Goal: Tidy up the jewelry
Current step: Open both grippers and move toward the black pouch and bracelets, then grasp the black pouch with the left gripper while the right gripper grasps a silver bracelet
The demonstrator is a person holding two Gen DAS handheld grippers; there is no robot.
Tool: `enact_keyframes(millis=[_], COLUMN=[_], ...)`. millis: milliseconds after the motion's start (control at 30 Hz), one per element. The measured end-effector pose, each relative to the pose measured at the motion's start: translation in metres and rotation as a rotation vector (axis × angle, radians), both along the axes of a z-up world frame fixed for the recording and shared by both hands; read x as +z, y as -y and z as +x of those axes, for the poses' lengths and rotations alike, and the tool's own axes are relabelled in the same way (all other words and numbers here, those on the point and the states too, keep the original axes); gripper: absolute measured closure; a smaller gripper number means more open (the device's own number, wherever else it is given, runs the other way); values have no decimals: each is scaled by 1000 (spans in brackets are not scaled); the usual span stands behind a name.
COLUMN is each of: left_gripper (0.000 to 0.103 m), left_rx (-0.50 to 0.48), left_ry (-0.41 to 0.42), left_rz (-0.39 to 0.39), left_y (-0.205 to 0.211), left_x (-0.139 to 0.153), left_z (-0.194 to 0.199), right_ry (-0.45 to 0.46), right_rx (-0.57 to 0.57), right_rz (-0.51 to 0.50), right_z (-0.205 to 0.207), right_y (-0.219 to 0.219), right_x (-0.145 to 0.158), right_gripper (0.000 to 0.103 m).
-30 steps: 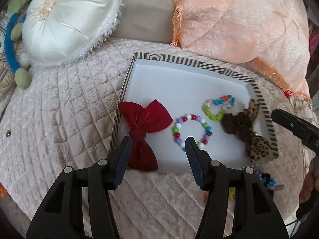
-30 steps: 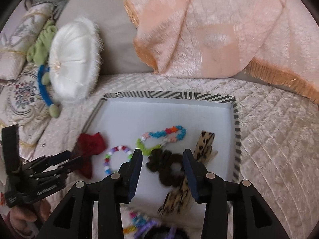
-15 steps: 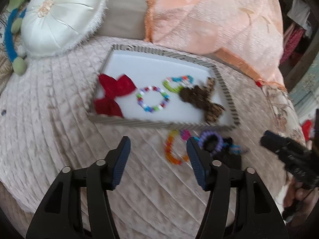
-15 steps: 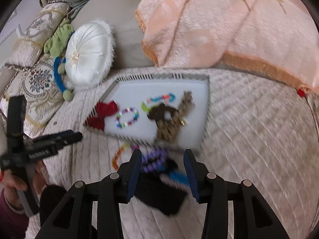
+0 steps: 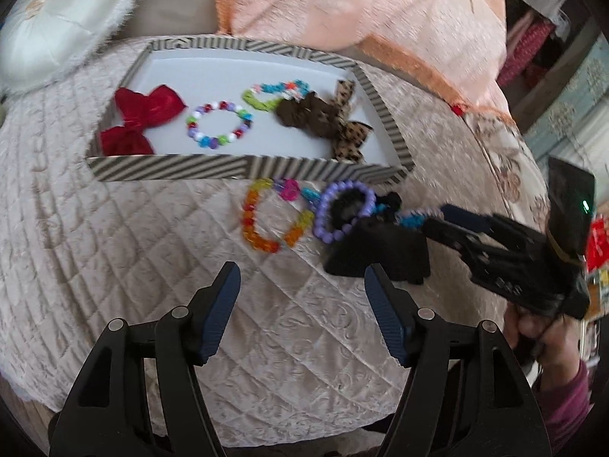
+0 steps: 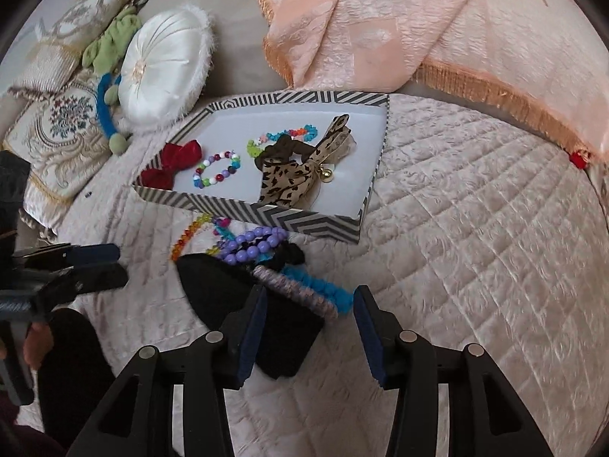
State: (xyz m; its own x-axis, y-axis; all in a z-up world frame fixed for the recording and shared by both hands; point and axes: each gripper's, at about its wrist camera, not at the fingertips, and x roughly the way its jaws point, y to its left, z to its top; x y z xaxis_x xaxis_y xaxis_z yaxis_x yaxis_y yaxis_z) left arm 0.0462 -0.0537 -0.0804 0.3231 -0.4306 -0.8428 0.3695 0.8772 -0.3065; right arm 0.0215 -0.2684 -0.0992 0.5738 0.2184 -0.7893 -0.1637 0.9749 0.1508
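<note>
Left gripper (image 5: 300, 312) angled downward over the quilt (image 5: 152, 251), jaws opening, nothing between. Right gripper (image 6: 308, 327) angled downward above the black bow (image 6: 236, 289), jaws opening, not pinching it.

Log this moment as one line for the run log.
left gripper: opening, empty | right gripper: opening, over black bow | striped tray: red bow, beaded bracelet

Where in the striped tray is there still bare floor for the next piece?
The striped tray is bare along its back wall, behind the red bow and the multicolour bead bracelet, and in the right front corner beside the leopard bow. The middle right is crowded: the leopard bow overlaps the brown scrunchie.
</note>
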Motion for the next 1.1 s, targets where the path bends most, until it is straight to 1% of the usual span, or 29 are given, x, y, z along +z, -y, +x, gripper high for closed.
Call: enact_keyframes(millis=[33,67,133,167,267,467,600,633,667,733,767,867,967,1000,1067,1100], left_gripper=[35,35,35,35,34,34,36,45,62,73,81,87,88,88,88,88], left_rx=[-18,-38,-64,-76,-109,-171,-177,-176,-172,-160,-155,-147,-141,-140,-134,-132], left_ry=[0,0,0,0,12,38,20,17,17,21,18,29,41,44,54,57], left_rz=[2,2,0,0,-3,-5,-36,-40,-36,-10,-18,-19,-20,-25,-33,-38], left_y=[4,8,13,18,31,60,74,78,80,82,81,76,70,66,60,57], left_x=[-2,-4,-7,-9,-13,-19,-27,-28,-29,-32,-32,-27,-19,-15,-7,-4], left_z=[-1,-1,0,2,7,11,16,16,17,17,16,12,6,5,1,-1], right_ry=[-4,-4,3,6,13,41,65,70,76,84,83,58,3,-14,-27,-32], right_rx=[6,8,1,-8,-28,-89,-111,-114,-120,-127,-128,-134,-173,-183,-188,-188], right_rz=[12,36,90,99,123,184,213,217,222,232,236,223,194,185,177,171], right_z=[3,5,5,4,-3,-19,-27,-28,-29,-32,-33,-30,-19,-15,-6,-2], right_y=[1,4,10,13,22,48,60,62,65,68,69,69,70,69,67,65], right_x=[-3,-5,-7,-6,-5,6,15,16,18,20,21,16,4,-1,-7,-10], right_gripper=[58,68,84,90,94,94,94,94,94,94,94,94,93,91,79,77])
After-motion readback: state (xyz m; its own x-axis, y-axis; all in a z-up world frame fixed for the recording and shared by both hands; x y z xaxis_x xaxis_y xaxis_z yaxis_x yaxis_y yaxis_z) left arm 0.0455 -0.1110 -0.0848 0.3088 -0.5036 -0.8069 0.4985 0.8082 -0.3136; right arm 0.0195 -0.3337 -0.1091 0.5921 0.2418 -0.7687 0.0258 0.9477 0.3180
